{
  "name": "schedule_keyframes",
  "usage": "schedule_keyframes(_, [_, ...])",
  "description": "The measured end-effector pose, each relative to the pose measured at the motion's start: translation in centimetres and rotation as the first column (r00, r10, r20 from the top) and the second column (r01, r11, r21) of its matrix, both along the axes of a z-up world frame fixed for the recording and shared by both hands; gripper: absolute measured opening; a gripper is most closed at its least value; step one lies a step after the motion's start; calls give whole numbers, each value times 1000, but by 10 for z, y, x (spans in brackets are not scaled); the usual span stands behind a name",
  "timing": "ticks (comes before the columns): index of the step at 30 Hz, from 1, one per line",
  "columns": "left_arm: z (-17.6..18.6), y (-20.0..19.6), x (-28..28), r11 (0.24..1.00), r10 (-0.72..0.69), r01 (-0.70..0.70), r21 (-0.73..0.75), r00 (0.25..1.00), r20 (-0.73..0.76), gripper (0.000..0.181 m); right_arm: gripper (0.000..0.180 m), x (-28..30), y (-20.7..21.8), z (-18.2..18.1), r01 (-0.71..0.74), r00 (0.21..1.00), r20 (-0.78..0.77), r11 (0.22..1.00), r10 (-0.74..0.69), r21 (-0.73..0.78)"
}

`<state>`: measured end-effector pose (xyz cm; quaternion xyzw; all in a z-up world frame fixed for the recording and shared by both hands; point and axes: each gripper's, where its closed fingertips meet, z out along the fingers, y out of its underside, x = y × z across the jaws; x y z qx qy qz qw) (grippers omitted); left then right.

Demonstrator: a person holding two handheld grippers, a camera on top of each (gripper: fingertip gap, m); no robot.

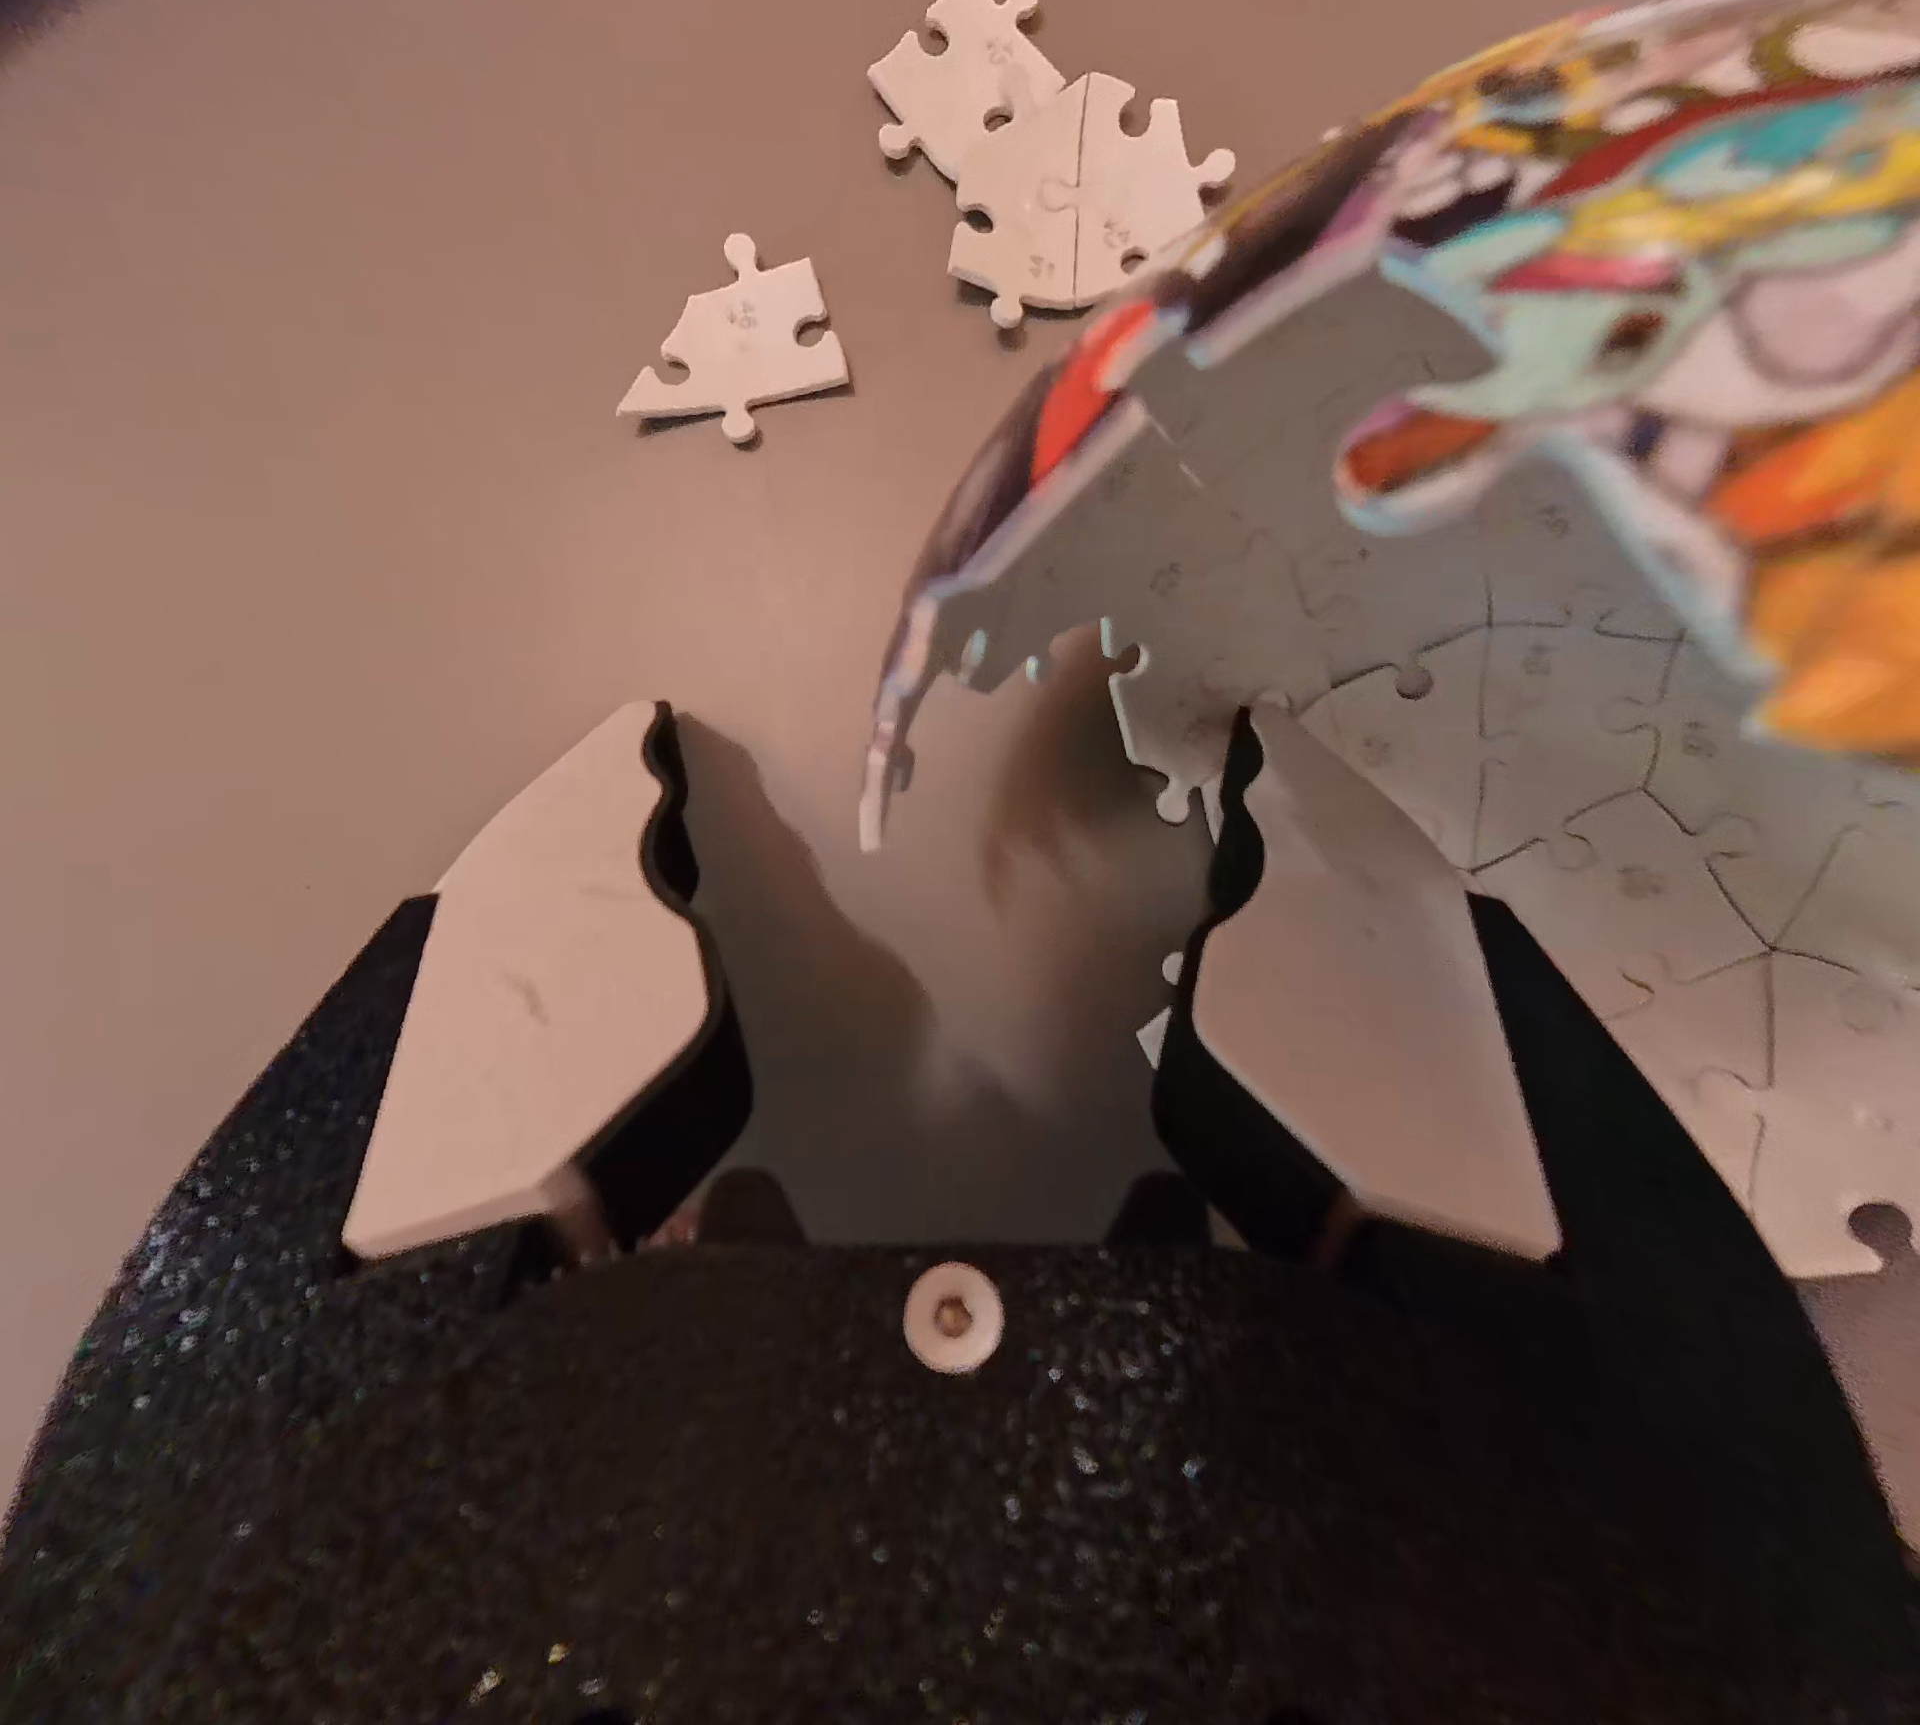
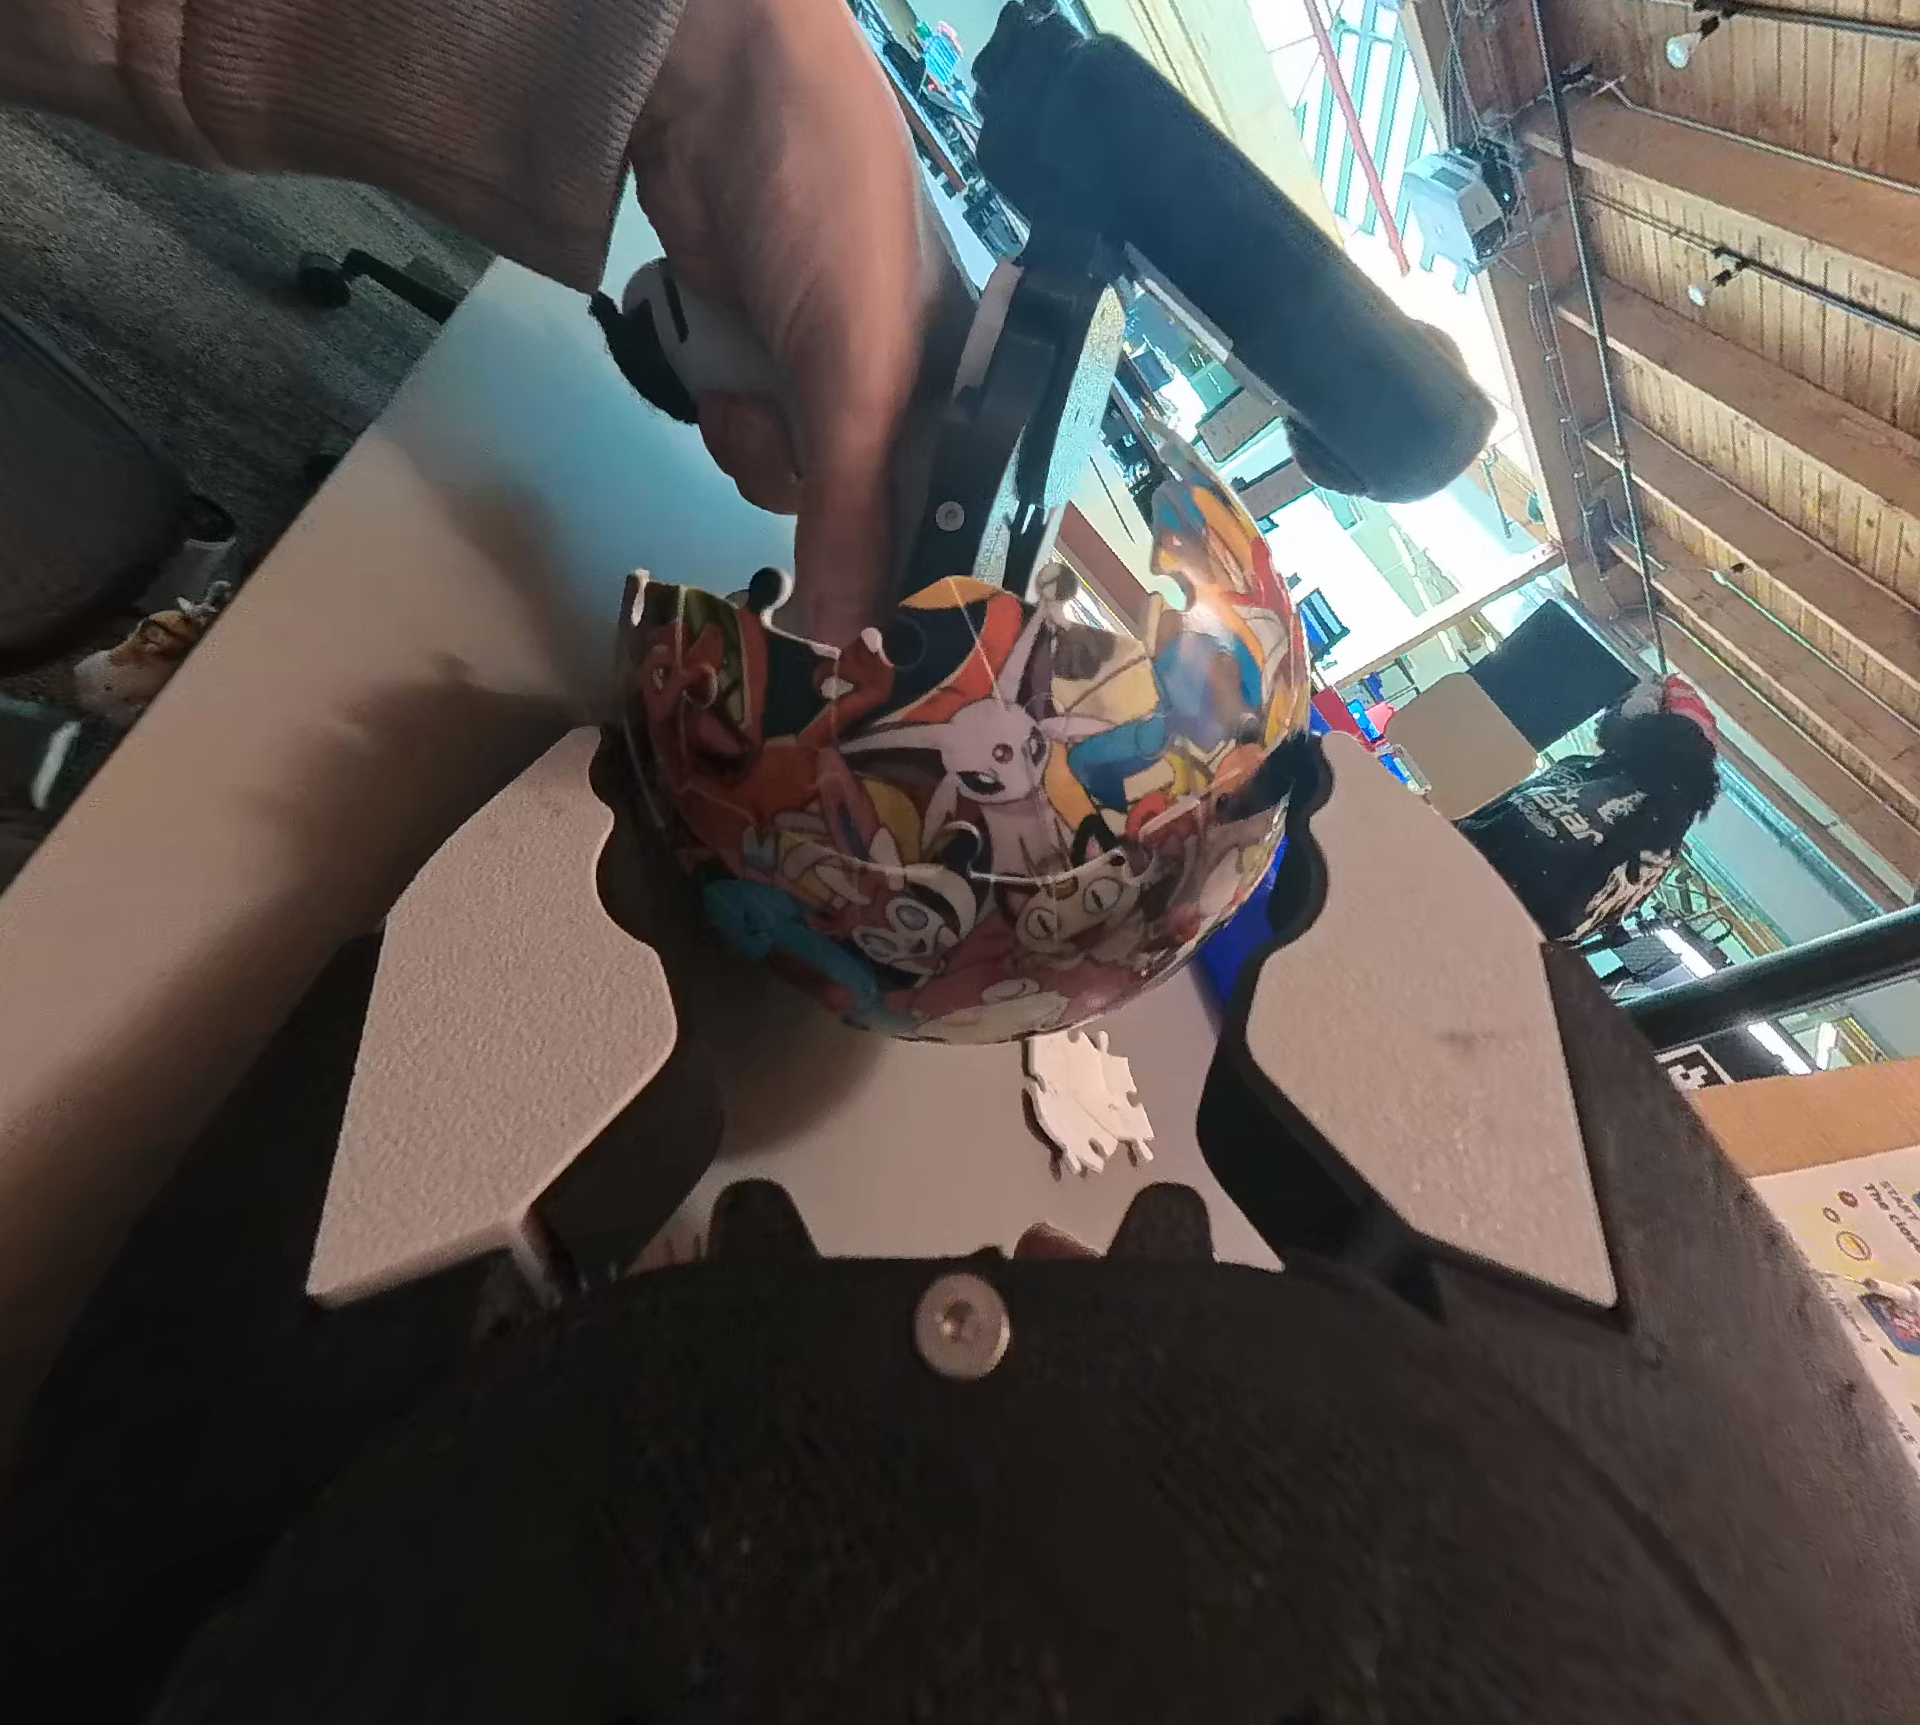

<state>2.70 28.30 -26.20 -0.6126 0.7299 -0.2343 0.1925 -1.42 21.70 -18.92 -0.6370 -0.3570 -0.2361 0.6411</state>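
In my left wrist view the desk lies bare across the whole left side of the frame, so there is wide room there. Toward the upper middle, a single loose puzzle piece and a joined cluster of pieces lie flat, with a bare lane between them. The curved puzzle shell fills the right side and touches my left hand-held gripper at its right finger; the gap between the fingers is otherwise free. In my right wrist view the shell sits between the spread fingers of my right hand-held gripper, and a hand blocks the upper middle above it. A small white cluster lies on the desk just below the shell.
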Motion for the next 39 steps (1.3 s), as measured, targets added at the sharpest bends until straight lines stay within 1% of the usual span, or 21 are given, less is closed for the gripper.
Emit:
schedule_keyframes(8, [1, -1, 4, 997, -1, 1, -78, 1000, 2, 101, 118, 4, 1, 0, 13, 1000, -2, 1000, -13, -5])
schedule_keyframes(11, [-1, -1, 5, 999, -14, 14, -42, 1000, -9, 101, 118, 5, 1, -1, 16, 1000, -2, 1000, -16, -6])
schedule_keyframes(14, [-2, -4, 4, 999, -36, 36, -27, 999, -22, 107, 118, 6, 1, -1, 16, 1000, -1, 1000, -16, -6])
schedule_keyframes(21, [-2, -4, 5, 999, -37, 37, -25, 999, -20, 108, 118, 11, -4, -2, 9, 1000, -13, 1000, -9, -24])
schedule_keyframes(28, [-3, -5, 5, 999, -45, 45, -13, 999, -31, 111, 123, 10, -7, -3, -69, 996, -58, 995, 65, -71])
schedule_keyframes(39, [-4, -7, 8, 999, -36, 36, 2, 998, -47, 113, 119, 31, -11, -6, -8, 997, -75, 994, 0, -108])
